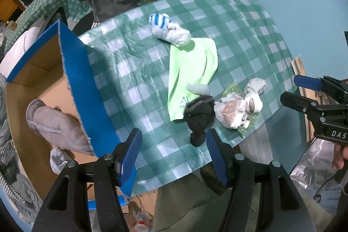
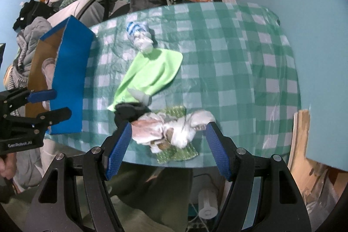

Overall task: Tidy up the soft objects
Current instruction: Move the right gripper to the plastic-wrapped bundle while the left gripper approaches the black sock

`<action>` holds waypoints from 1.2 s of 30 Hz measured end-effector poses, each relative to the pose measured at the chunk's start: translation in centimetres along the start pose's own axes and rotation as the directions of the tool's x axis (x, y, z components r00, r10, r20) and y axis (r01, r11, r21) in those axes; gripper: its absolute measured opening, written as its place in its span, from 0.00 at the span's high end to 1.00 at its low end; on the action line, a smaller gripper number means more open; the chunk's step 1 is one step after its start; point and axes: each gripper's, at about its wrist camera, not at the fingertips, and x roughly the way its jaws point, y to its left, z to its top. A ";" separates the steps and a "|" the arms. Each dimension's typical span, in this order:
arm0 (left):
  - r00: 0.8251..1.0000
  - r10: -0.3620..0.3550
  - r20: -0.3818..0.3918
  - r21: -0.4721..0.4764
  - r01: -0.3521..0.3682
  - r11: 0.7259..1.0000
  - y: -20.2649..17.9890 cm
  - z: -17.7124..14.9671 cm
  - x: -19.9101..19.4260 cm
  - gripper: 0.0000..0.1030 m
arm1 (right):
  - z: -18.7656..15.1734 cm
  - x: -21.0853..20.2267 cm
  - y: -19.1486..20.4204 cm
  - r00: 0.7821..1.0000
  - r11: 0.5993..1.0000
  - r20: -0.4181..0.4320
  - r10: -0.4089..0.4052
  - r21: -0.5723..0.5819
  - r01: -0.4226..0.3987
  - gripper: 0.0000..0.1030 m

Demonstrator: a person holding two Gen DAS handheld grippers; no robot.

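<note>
The left gripper point(image 1: 171, 153) hangs over the near edge of the table point(image 1: 250, 21), jaws apart and empty, with a knotted black sock point(image 1: 199, 116) just beyond its fingertips. The right gripper point(image 2: 168, 142) also stands spread wide with nothing clamped; a pale bundled cloth point(image 2: 169, 129) lies between its fingers at the near edge, on a small green mesh piece point(image 2: 174, 153).

Touching the black sock on its far side is a light green cloth point(image 1: 193, 66) spread flat mid-table, with a small grey sock point(image 1: 198, 88) on its near corner. A blue-striped white sock bundle point(image 1: 167, 29) sits at the cloth's far end.

At the table's left edge stands an open blue cardboard box point(image 1: 82, 79) holding a grey garment point(image 1: 54, 123).
</note>
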 end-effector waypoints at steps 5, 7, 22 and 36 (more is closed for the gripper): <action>1.000 0.005 -0.030 0.019 -0.004 1.000 -0.7 0.0 1.5 0.39 | -1.0 1.4 -0.6 1.000 1.000 -0.030 0.005 0.011 -0.004 0.31; 0.999 0.006 -0.041 0.021 -0.005 1.000 -0.9 0.1 2.1 0.39 | -1.4 2.0 -0.7 0.999 1.000 -0.039 0.009 0.011 -0.009 0.31; 0.996 0.006 -0.088 -0.012 -0.008 1.000 -1.5 0.4 6.6 0.39 | -2.5 7.9 -1.5 0.993 1.000 -0.121 0.000 -0.028 -0.003 0.31; 0.993 0.013 -0.121 -0.026 -0.016 1.000 -2.0 0.4 9.4 0.31 | -0.7 10.5 -2.5 0.991 0.999 -0.135 -0.018 -0.036 0.013 0.31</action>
